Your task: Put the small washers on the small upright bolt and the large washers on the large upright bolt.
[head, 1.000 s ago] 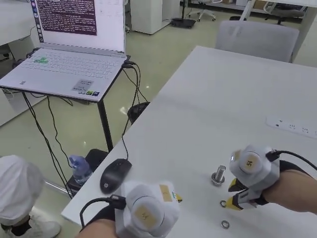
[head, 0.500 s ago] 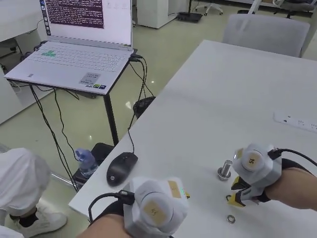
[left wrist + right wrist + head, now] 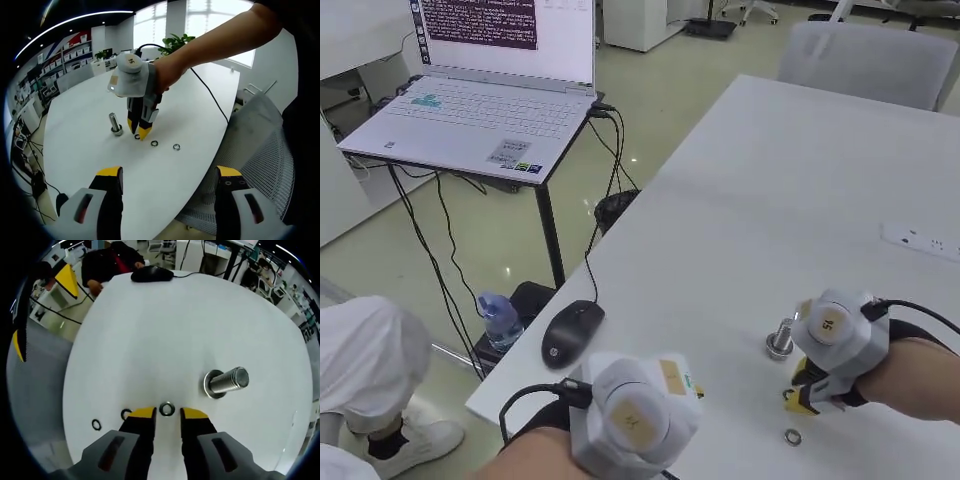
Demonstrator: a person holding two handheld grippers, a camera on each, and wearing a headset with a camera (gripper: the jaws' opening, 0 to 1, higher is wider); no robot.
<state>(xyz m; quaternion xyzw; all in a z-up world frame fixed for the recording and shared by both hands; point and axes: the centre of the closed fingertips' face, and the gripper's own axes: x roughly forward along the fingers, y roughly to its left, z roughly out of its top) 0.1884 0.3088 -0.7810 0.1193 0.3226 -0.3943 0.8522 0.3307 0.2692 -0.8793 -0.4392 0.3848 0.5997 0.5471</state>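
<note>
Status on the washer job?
Left tool open, empty, off the table edge. Right tool open, tips down astride a washer. Bolt upright close by; two more washers loose beside it.

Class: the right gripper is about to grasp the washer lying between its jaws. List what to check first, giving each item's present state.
1. Right gripper jaws open: ok.
2. Washer lies between the jaw tips: ok.
3. Bolt standing upright: ok.
4. Left gripper open, holding nothing, away from the bolt: ok.
5. Washer size matches this bolt: cannot tell.
</note>
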